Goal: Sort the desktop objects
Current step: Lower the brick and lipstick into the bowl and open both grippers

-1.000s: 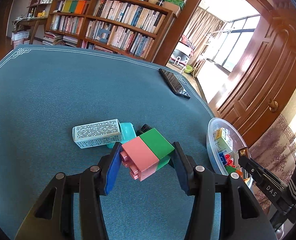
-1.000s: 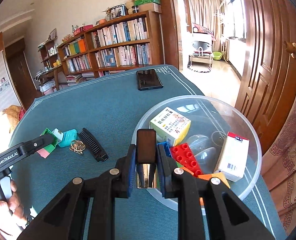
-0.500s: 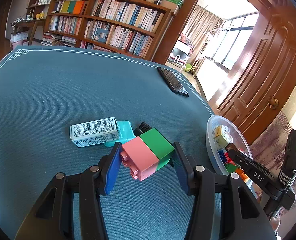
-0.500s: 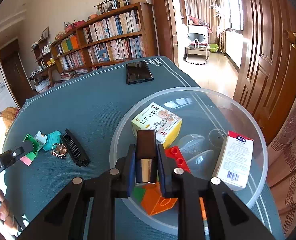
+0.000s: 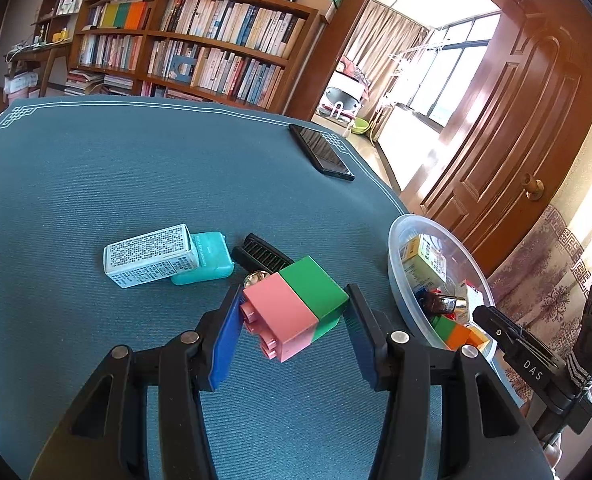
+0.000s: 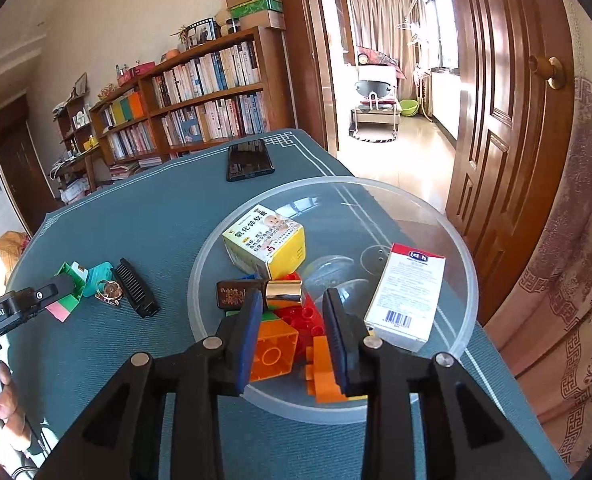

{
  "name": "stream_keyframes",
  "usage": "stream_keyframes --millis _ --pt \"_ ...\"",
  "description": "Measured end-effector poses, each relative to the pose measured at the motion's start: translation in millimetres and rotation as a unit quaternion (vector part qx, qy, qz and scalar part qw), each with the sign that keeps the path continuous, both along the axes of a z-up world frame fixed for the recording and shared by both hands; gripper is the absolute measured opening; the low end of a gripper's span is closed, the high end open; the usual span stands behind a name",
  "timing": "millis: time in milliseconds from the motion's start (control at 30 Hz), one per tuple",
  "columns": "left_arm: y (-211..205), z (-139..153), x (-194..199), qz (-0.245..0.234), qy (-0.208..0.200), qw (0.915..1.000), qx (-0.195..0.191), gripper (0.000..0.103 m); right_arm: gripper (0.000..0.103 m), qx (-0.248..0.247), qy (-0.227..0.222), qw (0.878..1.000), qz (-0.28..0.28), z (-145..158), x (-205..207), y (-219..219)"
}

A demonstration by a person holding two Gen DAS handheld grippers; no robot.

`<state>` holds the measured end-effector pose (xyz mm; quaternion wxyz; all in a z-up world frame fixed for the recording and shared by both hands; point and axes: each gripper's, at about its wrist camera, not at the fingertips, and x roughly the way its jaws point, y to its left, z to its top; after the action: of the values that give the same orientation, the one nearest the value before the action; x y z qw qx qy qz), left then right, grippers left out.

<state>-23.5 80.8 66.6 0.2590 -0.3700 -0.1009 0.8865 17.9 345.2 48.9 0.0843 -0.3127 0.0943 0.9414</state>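
Since the earlier frames the right gripper (image 6: 292, 336) has spread its fingers and let go of the small dark bottle with a gold band (image 6: 258, 295), which now lies inside the clear bowl (image 6: 462, 320) just ahead of the left fingertip, beside the red and orange bricks. The left gripper (image 5: 294, 316) is clenched on the pink-and-green block (image 5: 292, 312), lifted off the teal table (image 5: 96, 176); the bowl sits to its right. Beyond its fingertips lie a white box (image 5: 150, 254), a teal case (image 5: 208, 256) and a black comb (image 5: 262, 258). The drop-off step looks finished; next, the left gripper should probably carry the block over the bowl's rim once the right one clears.
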Motion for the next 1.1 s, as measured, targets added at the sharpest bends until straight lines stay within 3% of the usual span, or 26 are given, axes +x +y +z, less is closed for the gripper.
stream_keyframes --millis 133,200,333,533,900,1100 --pt "17 5 7 -0.019 0.011 0.9997 -0.009 0.053 0.036 0.014 0.012 1.000 -0.010 1 14 2" --pt "26 7 10 -0.029 0.014 0.9994 -0.014 0.053 0.043 0.020 0.019 0.999 -0.015 2 21 2" --pt "44 12 16 -0.045 0.015 0.9987 -0.021 0.053 0.079 0.048 0.045 0.997 -0.040 6 34 2" --pt "71 23 23 -0.071 0.021 0.9969 -0.026 0.053 0.082 0.061 0.070 0.993 -0.078 9 49 13" --pt "143 32 42 -0.139 0.043 0.9876 -0.057 0.053 0.085 -0.022 0.066 0.988 -0.139 -7 62 56" --pt "175 28 43 -0.161 0.048 0.9829 -0.076 0.053 0.085 -0.011 0.069 0.982 -0.177 -10 71 56"
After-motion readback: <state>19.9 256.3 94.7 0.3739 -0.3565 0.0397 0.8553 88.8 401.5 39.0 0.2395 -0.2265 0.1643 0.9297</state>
